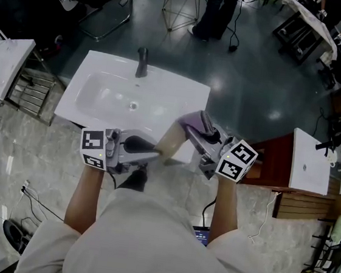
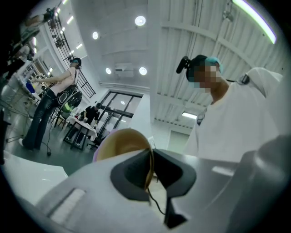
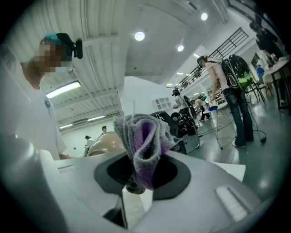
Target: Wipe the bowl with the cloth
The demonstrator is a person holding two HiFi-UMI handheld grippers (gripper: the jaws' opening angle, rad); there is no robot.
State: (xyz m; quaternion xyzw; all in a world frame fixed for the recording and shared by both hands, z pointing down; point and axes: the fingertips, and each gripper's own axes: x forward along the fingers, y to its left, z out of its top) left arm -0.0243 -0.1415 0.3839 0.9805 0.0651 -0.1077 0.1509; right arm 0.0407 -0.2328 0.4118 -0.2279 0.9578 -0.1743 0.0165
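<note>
A tan bowl (image 1: 169, 141) is held tilted in the air over the front edge of a white sink (image 1: 101, 97). My left gripper (image 1: 155, 153) is shut on the bowl's thin rim. In the left gripper view the rim (image 2: 148, 166) runs between the dark jaws, and the bowl's inside (image 2: 122, 143) rises beyond them. My right gripper (image 1: 193, 129) is shut on a folded grey and purple cloth (image 1: 190, 120), just right of the bowl and close against it. In the right gripper view the cloth (image 3: 143, 139) stands up out of the jaws, with the bowl (image 3: 105, 144) behind it at the left.
A dark faucet (image 1: 142, 62) stands at the sink's far edge. A red-brown cabinet with a white top (image 1: 309, 161) is at the right, a white unit (image 1: 4, 65) at the left. Other people (image 2: 50, 104) stand in the room behind.
</note>
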